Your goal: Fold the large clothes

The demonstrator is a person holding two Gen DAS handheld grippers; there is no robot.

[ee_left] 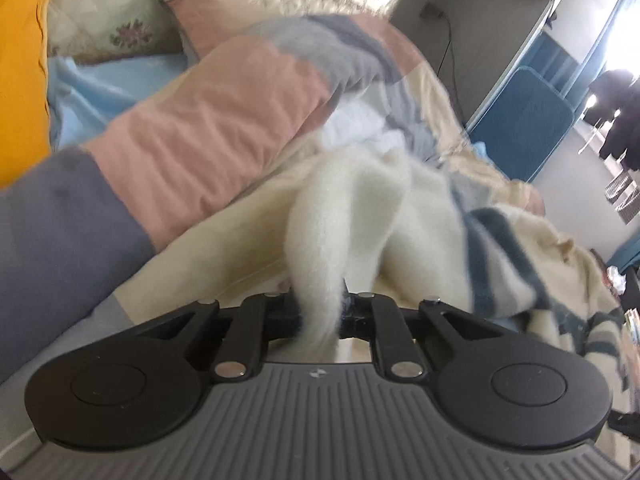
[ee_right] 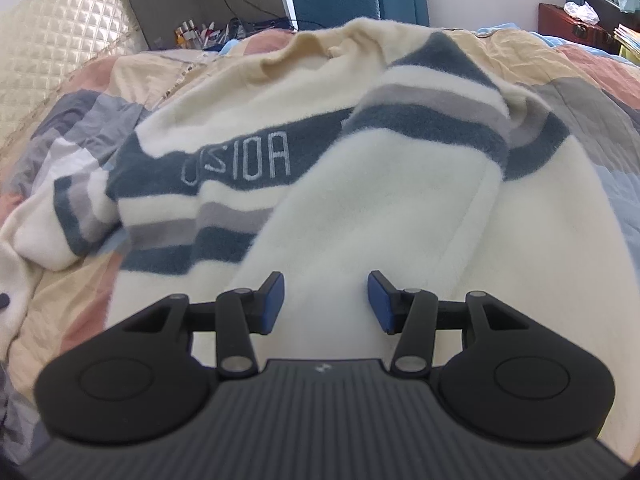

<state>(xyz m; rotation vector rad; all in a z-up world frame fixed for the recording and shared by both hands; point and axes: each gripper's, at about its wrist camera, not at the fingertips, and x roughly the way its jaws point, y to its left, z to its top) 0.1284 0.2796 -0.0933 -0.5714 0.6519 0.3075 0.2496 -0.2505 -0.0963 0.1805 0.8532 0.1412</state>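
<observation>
A fluffy cream sweater (ee_right: 400, 200) with dark blue and grey stripes and white lettering lies spread on the bed. One sleeve is folded across its front. In the left wrist view my left gripper (ee_left: 320, 312) is shut on a cream fold of the sweater (ee_left: 340, 208), which bunches up between the jaws and hides the pads. The striped part of the sweater trails off to the right there. In the right wrist view my right gripper (ee_right: 326, 300) stands open just above the plain cream lower part, its blue pads (ee_right: 274, 300) apart with no fabric pinched between them.
The bed carries a patchwork quilt (ee_right: 580, 92) in pink, grey and cream. A pink and grey pillow (ee_left: 192, 136) and a yellow cushion (ee_left: 20, 60) lie at the left. A padded headboard (ee_right: 52, 40), a cluttered bedside spot (ee_right: 200, 34) and a red cabinet (ee_right: 572, 28) stand behind.
</observation>
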